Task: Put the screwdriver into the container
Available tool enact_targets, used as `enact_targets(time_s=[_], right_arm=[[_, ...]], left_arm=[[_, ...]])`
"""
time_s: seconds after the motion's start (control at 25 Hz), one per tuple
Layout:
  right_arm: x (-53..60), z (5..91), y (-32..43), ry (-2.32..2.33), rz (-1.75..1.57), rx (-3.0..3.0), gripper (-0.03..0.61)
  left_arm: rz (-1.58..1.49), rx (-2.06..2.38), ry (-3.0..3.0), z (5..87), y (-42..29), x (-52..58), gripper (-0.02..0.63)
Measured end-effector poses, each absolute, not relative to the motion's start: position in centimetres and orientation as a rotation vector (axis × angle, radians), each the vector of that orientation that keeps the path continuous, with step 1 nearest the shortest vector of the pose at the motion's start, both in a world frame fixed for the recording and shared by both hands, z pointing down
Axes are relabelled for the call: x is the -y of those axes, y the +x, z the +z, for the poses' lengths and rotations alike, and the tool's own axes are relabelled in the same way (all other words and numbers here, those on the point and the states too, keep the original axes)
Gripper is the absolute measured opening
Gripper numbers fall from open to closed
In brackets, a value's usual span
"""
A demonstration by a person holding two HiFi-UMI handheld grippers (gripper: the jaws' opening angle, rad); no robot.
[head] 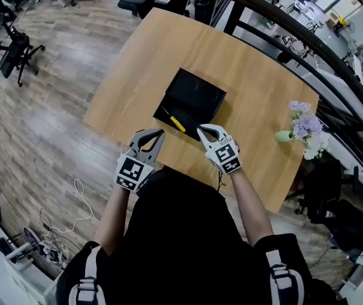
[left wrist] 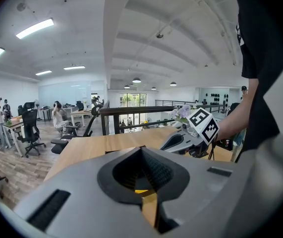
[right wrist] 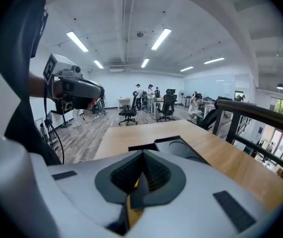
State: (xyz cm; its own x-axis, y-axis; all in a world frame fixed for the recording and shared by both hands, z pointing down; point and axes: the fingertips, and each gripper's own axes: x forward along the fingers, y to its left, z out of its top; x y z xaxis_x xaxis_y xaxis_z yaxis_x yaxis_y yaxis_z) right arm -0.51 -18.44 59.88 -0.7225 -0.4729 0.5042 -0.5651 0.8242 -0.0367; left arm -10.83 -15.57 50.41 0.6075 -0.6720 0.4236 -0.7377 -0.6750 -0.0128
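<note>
Likely light, stiff, slick: pinch screwdriver (head: 177, 123) mid-handle, twelve o'clock of you; left gripper (head: 160, 132), right gripper (head: 199, 129): fingers closed, empty.

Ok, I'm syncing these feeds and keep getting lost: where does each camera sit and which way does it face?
Head view: on the person's head, facing steeply down at the table, container and screwdriver; forearms, left gripper and right gripper show.
Left gripper view: on the left gripper, along its shut jaws across the table towards the railing; right gripper shows.
Right gripper view: on the right gripper, over the container towards the office; left gripper shows.
Shared: head and right gripper views show the container.
</note>
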Motion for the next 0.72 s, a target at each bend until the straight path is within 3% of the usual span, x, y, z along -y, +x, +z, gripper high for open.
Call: enact_targets(time_s=[0.72], right_arm=[[13.0,52.8,2.2,0.776,0.121,2.651,0.026]], left_arm=[[0.621,1.24,2.661,49.7,-8.0,10.0,0.023]])
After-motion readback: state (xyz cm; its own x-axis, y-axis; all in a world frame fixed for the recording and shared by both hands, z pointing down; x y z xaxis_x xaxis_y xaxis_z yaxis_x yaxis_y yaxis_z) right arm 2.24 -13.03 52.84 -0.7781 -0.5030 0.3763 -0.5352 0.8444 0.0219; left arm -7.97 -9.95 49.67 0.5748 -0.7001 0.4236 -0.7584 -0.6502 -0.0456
